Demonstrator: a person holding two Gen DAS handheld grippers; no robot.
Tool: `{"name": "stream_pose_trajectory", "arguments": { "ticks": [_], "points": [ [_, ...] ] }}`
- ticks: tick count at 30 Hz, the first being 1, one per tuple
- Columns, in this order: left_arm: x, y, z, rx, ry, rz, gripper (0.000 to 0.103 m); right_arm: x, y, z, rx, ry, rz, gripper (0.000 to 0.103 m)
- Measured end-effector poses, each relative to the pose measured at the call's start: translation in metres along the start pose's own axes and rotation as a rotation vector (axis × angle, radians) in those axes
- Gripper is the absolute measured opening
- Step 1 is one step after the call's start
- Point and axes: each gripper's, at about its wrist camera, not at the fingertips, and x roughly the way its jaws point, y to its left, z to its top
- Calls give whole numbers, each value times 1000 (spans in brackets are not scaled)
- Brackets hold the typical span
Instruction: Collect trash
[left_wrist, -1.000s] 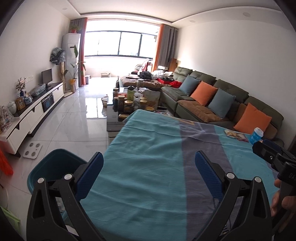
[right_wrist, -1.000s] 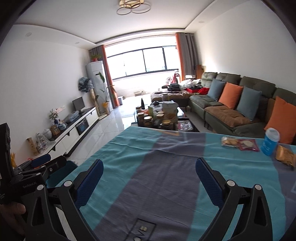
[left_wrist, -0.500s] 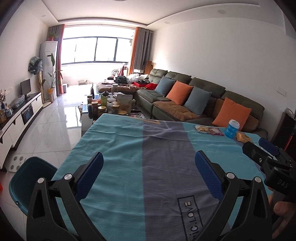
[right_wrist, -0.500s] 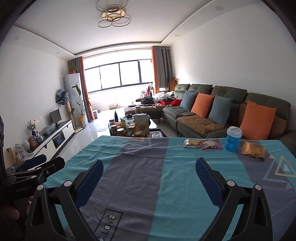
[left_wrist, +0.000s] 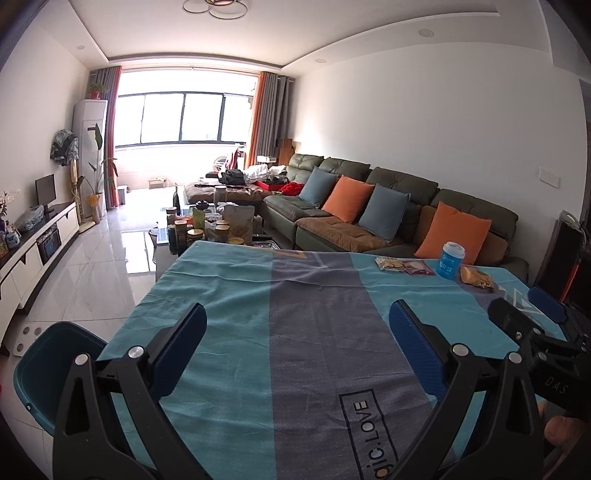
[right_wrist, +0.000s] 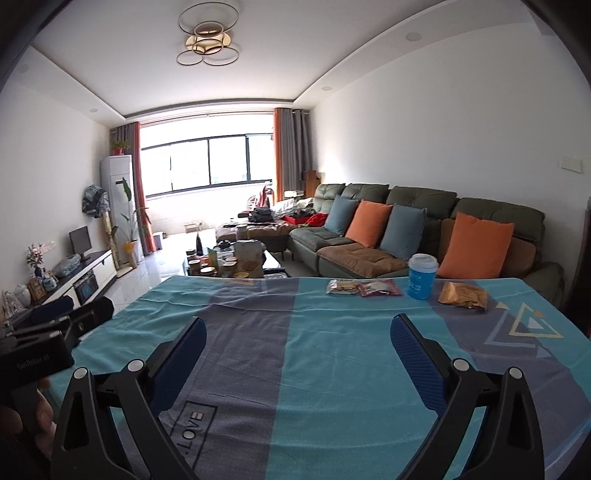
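On the far right part of the cloth-covered table (right_wrist: 332, 369) lie a clear snack wrapper (right_wrist: 341, 286), a dark red wrapper (right_wrist: 380, 288), a blue cup with a white lid (right_wrist: 421, 276) and a crumpled golden bag (right_wrist: 462, 295). The left wrist view shows the same wrappers (left_wrist: 402, 265), the cup (left_wrist: 450, 260) and the golden bag (left_wrist: 475, 277). My left gripper (left_wrist: 297, 328) hangs open over the near side of the table, holding nothing. My right gripper (right_wrist: 298, 341) is open too, well short of the trash. A teal bin (left_wrist: 55, 373) stands on the floor at the table's left.
A green sofa (right_wrist: 424, 229) with orange and blue cushions runs behind the table. A coffee table crowded with jars (left_wrist: 207, 229) sits beyond the far edge. A white TV cabinet (left_wrist: 33, 243) lines the left wall. Glossy tiled floor (left_wrist: 96, 266) lies between.
Both views have swung to the right and tilted up. The trash items now sit closer to the middle of the frames, and the bin has slid toward the left edge.
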Motion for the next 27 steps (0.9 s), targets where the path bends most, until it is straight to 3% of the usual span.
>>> {"name": "stream_pose_trajectory", "arguments": {
  "ticks": [12,27],
  "points": [
    [-32,3,-10,53,-100,3,97,-38,3,0,-10,-149,-93,96],
    [-59,10,-18,32,-171,-7,98,-57,13,-13,-38,-158,-125,96]
  ]
}}
